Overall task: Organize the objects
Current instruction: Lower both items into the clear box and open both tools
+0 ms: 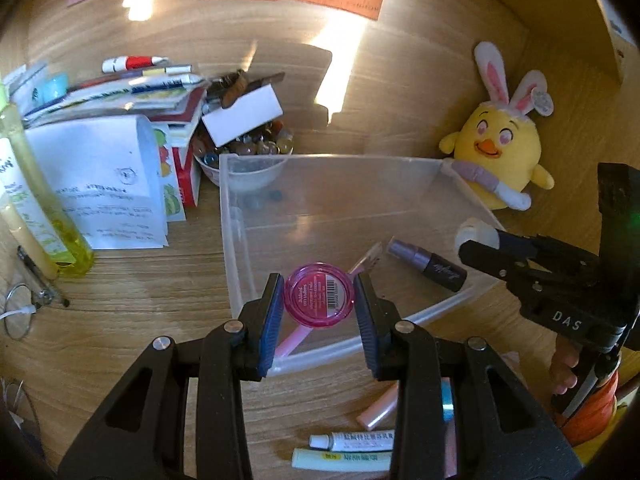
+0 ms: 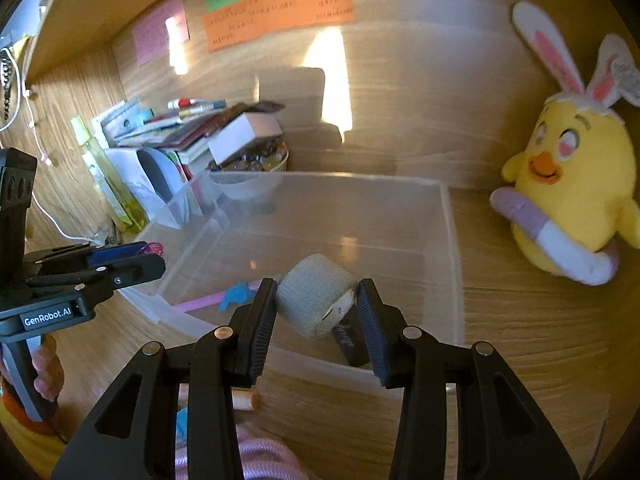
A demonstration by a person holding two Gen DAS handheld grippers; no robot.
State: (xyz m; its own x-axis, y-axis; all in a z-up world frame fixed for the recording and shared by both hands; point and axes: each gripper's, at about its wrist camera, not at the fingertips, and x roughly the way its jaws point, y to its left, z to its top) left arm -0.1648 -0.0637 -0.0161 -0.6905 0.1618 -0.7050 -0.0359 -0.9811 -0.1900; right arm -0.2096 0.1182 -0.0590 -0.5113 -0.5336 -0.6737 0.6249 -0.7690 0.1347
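Observation:
My left gripper (image 1: 319, 296) is shut on a small round pink jar (image 1: 319, 295), held above the near left part of a clear plastic bin (image 1: 240, 256). My right gripper (image 2: 316, 304) is shut on a cream bandage roll (image 2: 314, 300), held over the bin's near edge (image 2: 320, 364); it shows at the right of the left wrist view (image 1: 478, 236). In the bin lie a pink toothbrush (image 1: 362, 266) and a dark purple tube (image 1: 428, 264). The left gripper with the jar shows at the left of the right wrist view (image 2: 148, 250).
A yellow chick plush (image 1: 498, 148) stands right of the bin. A bowl of marbles (image 1: 248, 156), a stack of papers and boxes (image 1: 120, 120) and a yellow bottle (image 1: 44, 196) stand left. Small tubes (image 1: 352, 440) lie on the wooden desk near me.

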